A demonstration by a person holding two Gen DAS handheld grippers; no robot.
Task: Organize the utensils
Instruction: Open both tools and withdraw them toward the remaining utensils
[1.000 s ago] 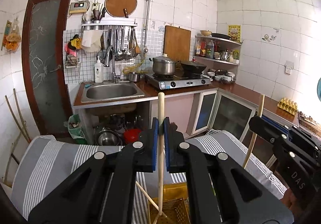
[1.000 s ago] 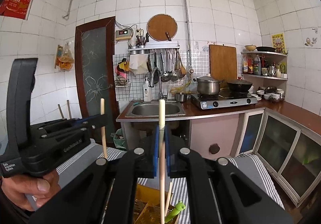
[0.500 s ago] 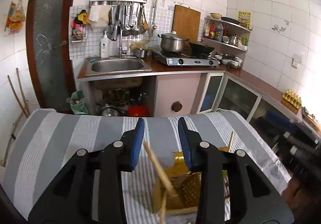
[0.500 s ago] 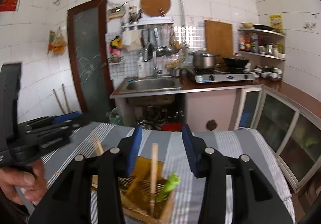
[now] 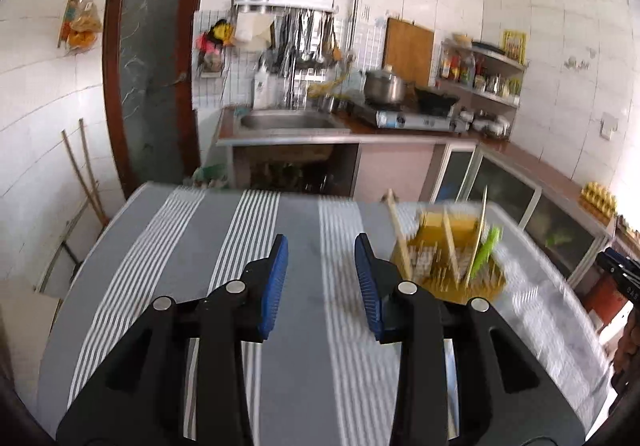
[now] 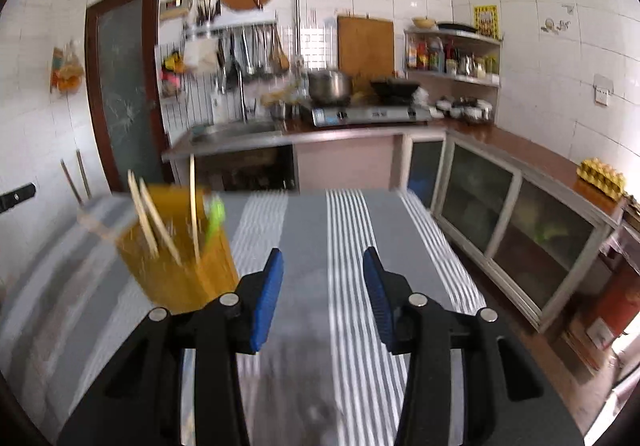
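Both tongs stand spread wide with nothing between their blue pads. The left tongs hover over the desk, which is covered in a grey cloth with white stripes, and the yellow basket sits just to their right on that cloth. From the right wrist view the right tongs hang over the same cloth, with the basket to their left, close by the left finger. Wooden chopsticks lean in the basket at different angles, their tops sticking up above its rim, and a green utensil stands among them at the right side. The basket and its contents are blurred in both views, so the exact count of chopsticks cannot be told. Behind the desk is a kitchen sink and a gas stove carrying a steel pot.
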